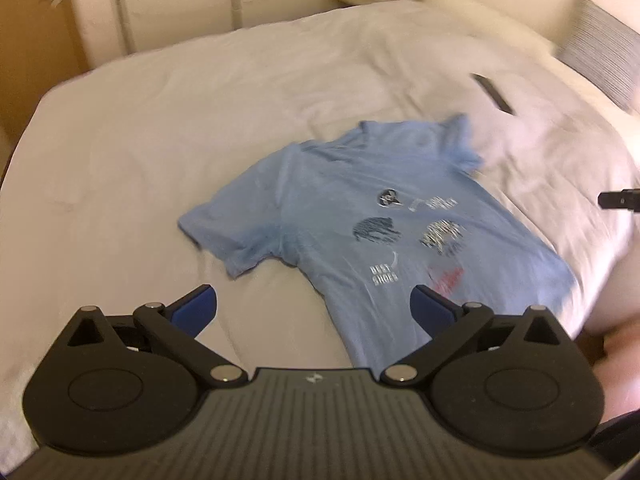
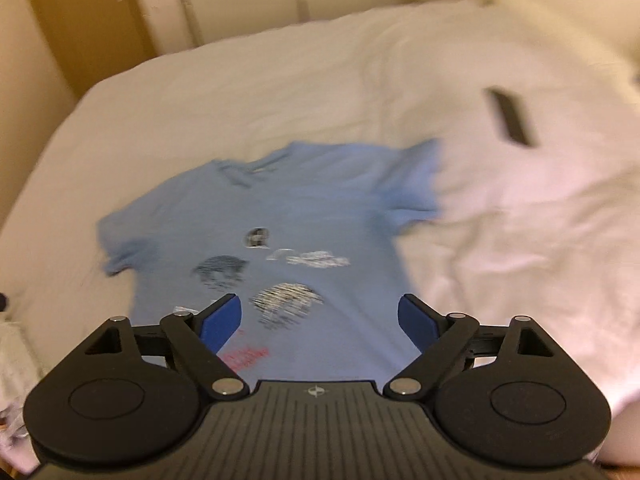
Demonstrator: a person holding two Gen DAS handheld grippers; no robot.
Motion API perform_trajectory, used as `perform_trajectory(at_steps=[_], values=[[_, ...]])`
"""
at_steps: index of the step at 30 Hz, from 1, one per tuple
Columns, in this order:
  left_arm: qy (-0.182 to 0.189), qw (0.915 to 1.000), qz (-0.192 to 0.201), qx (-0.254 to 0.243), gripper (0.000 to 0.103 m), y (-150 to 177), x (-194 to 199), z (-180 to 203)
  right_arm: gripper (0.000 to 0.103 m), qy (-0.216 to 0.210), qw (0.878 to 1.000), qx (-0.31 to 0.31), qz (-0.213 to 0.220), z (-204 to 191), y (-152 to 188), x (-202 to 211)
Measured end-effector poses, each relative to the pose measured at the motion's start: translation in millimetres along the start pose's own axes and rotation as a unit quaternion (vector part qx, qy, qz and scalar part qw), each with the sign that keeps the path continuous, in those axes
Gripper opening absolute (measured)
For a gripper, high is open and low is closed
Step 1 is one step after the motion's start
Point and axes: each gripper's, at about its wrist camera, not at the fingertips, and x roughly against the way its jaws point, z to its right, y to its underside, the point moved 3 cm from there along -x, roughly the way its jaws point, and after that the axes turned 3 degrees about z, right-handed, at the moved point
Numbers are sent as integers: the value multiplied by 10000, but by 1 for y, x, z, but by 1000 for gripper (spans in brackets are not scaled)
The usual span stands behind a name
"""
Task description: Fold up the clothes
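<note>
Your left gripper (image 1: 314, 312) and right gripper (image 2: 320, 320): jaws spread wide on both, nothing between them, hovering over the near hem. Blue T-shirt (image 1: 360, 216) lies spread flat, print up, on the white bed (image 1: 160, 120), both sleeves out, collar at the far end. Thin cloth on a soft duvet: pinch deep and you will likely lift bedding with it; pinch one layer and the fold skews. Dark flat object (image 1: 492, 92) beyond the far sleeve could snag a swung sleeve.

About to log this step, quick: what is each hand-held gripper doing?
Left hand-held gripper: open, empty.
Right hand-held gripper: open, empty, over the blue T-shirt.
</note>
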Motion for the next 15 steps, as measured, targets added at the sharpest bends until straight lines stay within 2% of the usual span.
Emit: perform_trajectory(at_steps=[4,6,9,15], values=[[25,9983,238,-537,102,25,42,-8,89,639,9943,-830,203,-4,55,64],[24,9982,241,-554,102,40,61,-15,90,646,9901,-1233,186,-10,86,84],[269,9982,176,-500,102,60,83,-24,90,684,9881,-1379,11,-31,120,105],[351,9970,146,-671,102,79,99,-26,90,686,9861,-1511,16,-66,147,136]])
